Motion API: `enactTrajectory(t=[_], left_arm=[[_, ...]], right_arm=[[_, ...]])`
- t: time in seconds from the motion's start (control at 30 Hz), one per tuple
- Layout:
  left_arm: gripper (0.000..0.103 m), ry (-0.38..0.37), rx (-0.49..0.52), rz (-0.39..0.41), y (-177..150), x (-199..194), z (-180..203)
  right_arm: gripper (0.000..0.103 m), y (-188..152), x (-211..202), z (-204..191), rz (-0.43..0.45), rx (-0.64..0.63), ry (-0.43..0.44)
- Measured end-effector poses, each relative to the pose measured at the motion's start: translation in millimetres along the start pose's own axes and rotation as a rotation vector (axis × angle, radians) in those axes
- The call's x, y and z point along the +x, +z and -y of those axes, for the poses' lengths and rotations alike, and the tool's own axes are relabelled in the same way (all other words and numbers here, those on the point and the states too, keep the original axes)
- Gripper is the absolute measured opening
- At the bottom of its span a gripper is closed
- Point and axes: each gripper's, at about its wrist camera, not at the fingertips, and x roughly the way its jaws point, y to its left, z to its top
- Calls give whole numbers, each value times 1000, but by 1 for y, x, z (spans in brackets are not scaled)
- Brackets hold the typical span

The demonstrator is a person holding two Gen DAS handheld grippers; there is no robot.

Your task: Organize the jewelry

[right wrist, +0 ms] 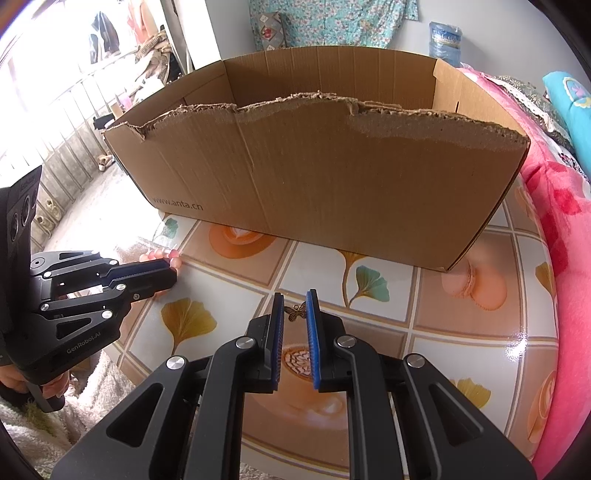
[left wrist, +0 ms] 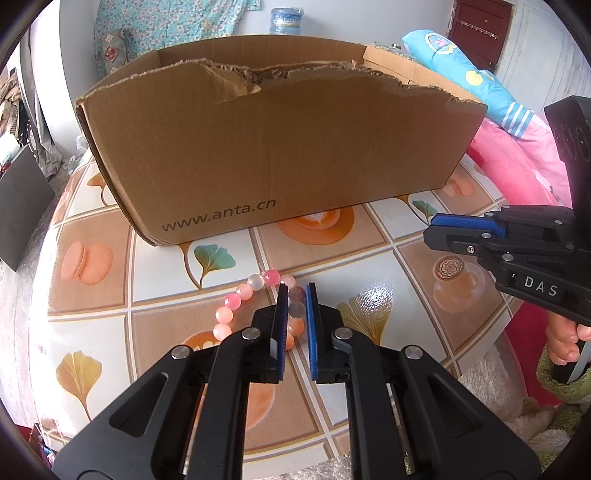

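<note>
**Two grippers low over the tiled surface, jewelry between the fingers**

Patterned oilcloth covers the round surface [left wrist: 155, 295]: squares w/ ginkgo leaves, macarons and coffee cups in orange, beige and teal. At the back of it stands a big cardboard box [left wrist: 280, 155], open on top, front wall torn along the upper edge, "www.anta.cn" printed low on the left. Behind the box: a floral cloth on the wall, a water bottle [left wrist: 286, 20], and at the right side pink and blue bedding [left wrist: 517, 147].

Left gripper [left wrist: 296, 288] points down at the surface, near the front edge. Its blue-padded fingers [left wrist: 282, 317] stand almost together, only a narrow gap between. A bead bracelet [left wrist: 240, 299], pink, peach and clear beads, lies on the surface just under and to the left of the tips; some beads show in the gap between the fingers. Whether the pads really press on a bead, cannot tell from this view.

Right gripper [right wrist: 295, 297] also points down, approx. in the middle front of the surface. Fingers [right wrist: 277, 325] nearly together, small gap. A small bronze butterfly charm [right wrist: 295, 312] is in the gap close to the tips; if it is pinched or only lies on the surface below, not clear.

Both items are outside the box, on the surface in front of it. In the left wrist view a hand [left wrist: 565, 339] holds the handle of the right gripper.
</note>
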Motion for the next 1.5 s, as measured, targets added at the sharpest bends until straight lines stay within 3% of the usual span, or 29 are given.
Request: enactTrajectory(t=[0.5,0.83,1.27,1.5], left_arm=[[8,-14,-13,84,6,-32,-5],[8,-137,-65,184,15,-81,-24],[8,-231,-43,219,31,-104,-18],[8,-297,-11,269,60,-128,-12]], right_arm=[[12,6,-14,-1,30,9,13],[12,16,-36,7,82,77,56],[12,24,-64,7,160,115,93],[12,43,-89,8,222,102,142]])
